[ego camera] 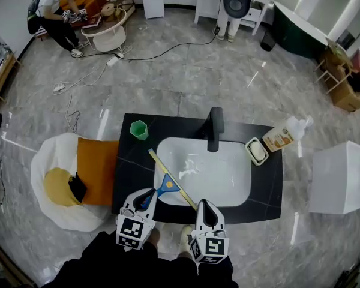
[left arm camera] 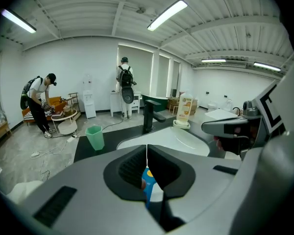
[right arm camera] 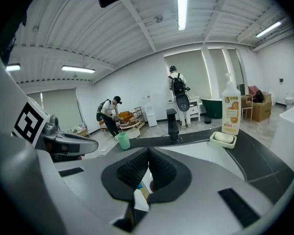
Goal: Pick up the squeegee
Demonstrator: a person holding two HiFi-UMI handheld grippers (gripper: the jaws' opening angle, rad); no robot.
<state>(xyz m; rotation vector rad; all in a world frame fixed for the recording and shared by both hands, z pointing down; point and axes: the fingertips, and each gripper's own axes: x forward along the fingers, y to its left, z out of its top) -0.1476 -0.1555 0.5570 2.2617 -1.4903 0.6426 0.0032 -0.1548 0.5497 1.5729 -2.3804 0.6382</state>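
Lying slantwise over the front left rim of the single white sink [ego camera: 225, 176], the one squeegee [ego camera: 168, 182] has its yellow blade running from the dark surface [ego camera: 132, 158] toward the near edge, with its blue handle on the near side.

Two tools hover at that near edge. The left tool [ego camera: 150, 195] sits just beside the blue handle. Its jaws are pressed together at the tips, and the handle shows through the hollow under them in the left gripper view [left arm camera: 147, 151]. The right tool [ego camera: 205, 204] is near the blade's lower end, also pressed together, with a strip of blade visible beneath its tips [right arm camera: 148, 158].

On the surface stand one black faucet [ego camera: 215, 128], one green cup [ego camera: 138, 129], one soap dish [ego camera: 256, 151] and one pump bottle [ego camera: 282, 137]. Two people [left arm camera: 39, 104] [left arm camera: 125, 84] are far back in the room.
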